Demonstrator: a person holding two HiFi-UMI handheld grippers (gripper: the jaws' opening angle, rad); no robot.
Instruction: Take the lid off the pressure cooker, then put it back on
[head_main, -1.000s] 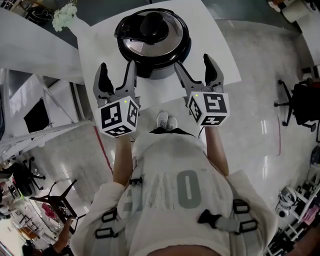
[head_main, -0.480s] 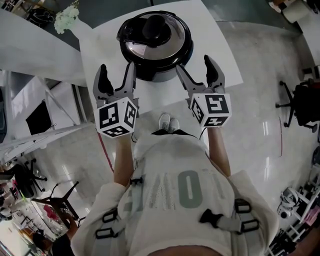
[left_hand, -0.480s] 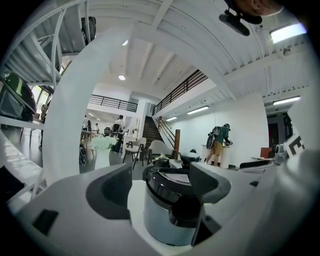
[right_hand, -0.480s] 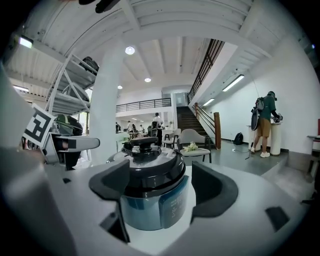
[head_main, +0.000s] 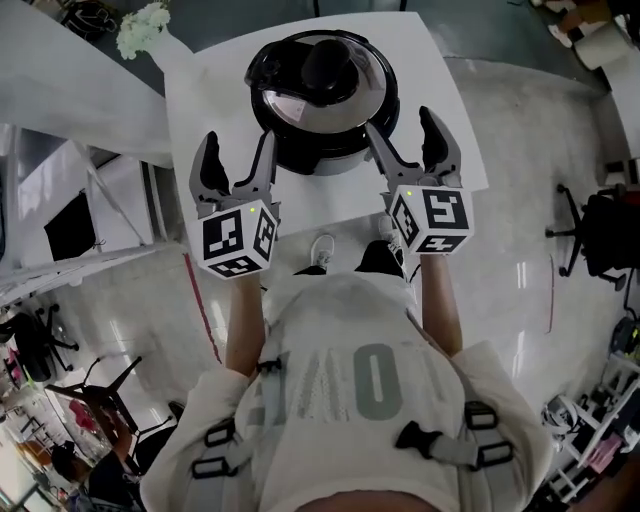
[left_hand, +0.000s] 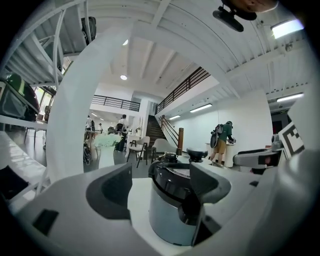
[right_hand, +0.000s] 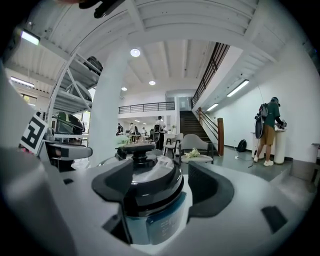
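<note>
The pressure cooker (head_main: 320, 160) stands on the white table (head_main: 205, 90), its lid (head_main: 300, 100) on and the knob (head_main: 325, 60) at the centre. It lies ahead of both grippers and between them. The left gripper (head_main: 238, 150) is spread and empty, with the cooker off to its right. The right gripper (head_main: 402, 128), jaws wide but closing on nothing, looks nearer, its inner jaw just beside the cooker's wall.

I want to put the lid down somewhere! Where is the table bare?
Bare table shows left of the pressure cooker and right of it, out to each table edge. The middle is crowded: the pressure cooker, lid on, fills it.
</note>
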